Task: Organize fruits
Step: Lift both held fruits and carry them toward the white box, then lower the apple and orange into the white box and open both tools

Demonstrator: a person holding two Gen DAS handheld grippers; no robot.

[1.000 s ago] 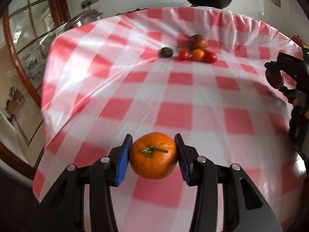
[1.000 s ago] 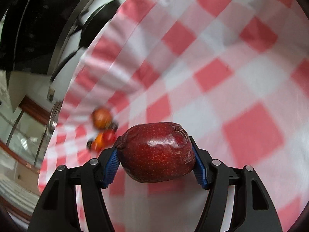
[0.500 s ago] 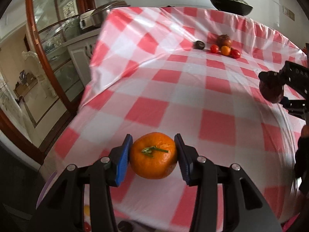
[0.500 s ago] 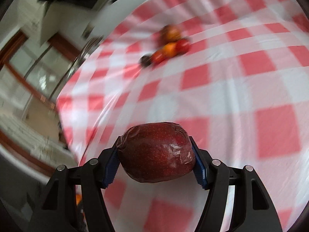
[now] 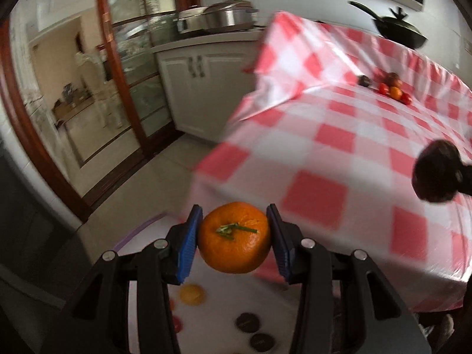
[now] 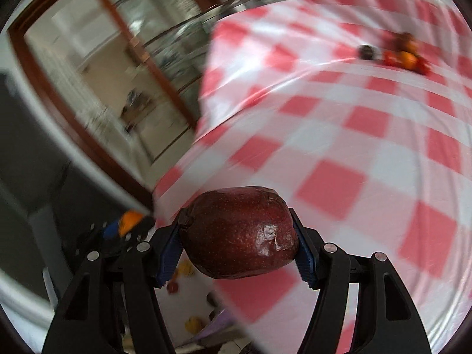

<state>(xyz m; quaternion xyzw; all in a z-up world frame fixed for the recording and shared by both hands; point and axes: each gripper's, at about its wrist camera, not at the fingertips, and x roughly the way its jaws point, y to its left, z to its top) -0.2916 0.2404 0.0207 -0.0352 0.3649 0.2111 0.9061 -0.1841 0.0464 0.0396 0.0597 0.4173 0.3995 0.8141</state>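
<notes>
1. Fruits are in both grips: the left hand-held gripper [image 5: 234, 240] is clenched on an orange mandarin [image 5: 234, 237], stem side facing the camera, blue pads pressing its two sides.
2. The right hand-held gripper [image 6: 237, 244] grasps a dark red apple [image 6: 239, 233] wrapped in shiny, wrinkled film, held crosswise between its blue pads.
3. Only the left view shows, below its gripper, a white tray [image 5: 147, 295] with a purple rim sitting lower than the worktop. In it lie a small orange fruit [image 5: 191, 294] and two dark round fruits [image 5: 247, 321]; a red one peeks out at the finger's edge.
4. The right view shows the same low tray only in blurred slivers between its fingers, with yellow and red blobs in it.
5. Each view catches the other gripper: the apple appears dark at the right edge of the left view, and the mandarin as an orange blur at the lower left of the right view.
6. Both grippers hang near the close corner of the worktop [image 5: 324, 153], covered in a red-and-white checked cloth.
7. Far across the cloth sits a small fruit cluster [image 5: 389, 88]: red, orange and dark pieces touching or just beside each other.
8. Beyond, only the left view shows a dark pan [image 5: 398, 32] and steel pots [image 5: 224, 17] clearly.
</notes>
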